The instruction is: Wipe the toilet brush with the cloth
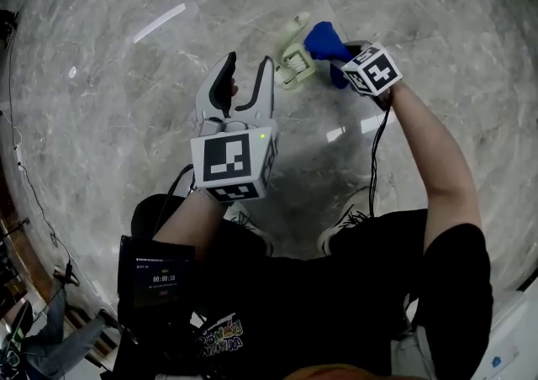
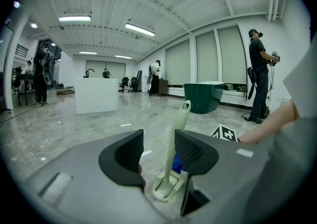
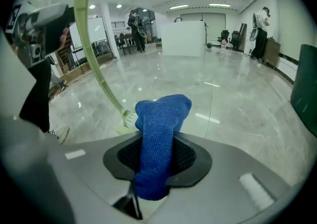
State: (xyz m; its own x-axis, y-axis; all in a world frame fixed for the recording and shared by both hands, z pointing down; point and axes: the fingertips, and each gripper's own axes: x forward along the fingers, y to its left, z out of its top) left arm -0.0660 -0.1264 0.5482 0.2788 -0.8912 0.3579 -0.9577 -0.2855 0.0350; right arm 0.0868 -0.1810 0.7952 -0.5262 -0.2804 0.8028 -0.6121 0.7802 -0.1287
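A pale green toilet brush (image 1: 294, 57) stands in its holder (image 2: 166, 188) on the marble floor, its handle (image 2: 176, 134) rising upright. My left gripper (image 1: 248, 67) hovers just short of it, open, and the handle shows beyond the gap between the jaws in the left gripper view (image 2: 157, 153). My right gripper (image 1: 338, 63) is shut on a folded blue cloth (image 3: 158, 129), whose free end sticks out past the pads. The cloth (image 1: 324, 40) sits right beside the brush's lower end (image 3: 128, 117); I cannot tell whether they touch.
Polished marble floor (image 1: 126, 50) lies all around. The person's shoes (image 1: 340, 223) are below the brush. Farther off stand a white counter (image 2: 96, 95), a dark green tub (image 2: 204, 96) and several people (image 2: 258, 74). A cable (image 1: 34, 193) trails at the left edge.
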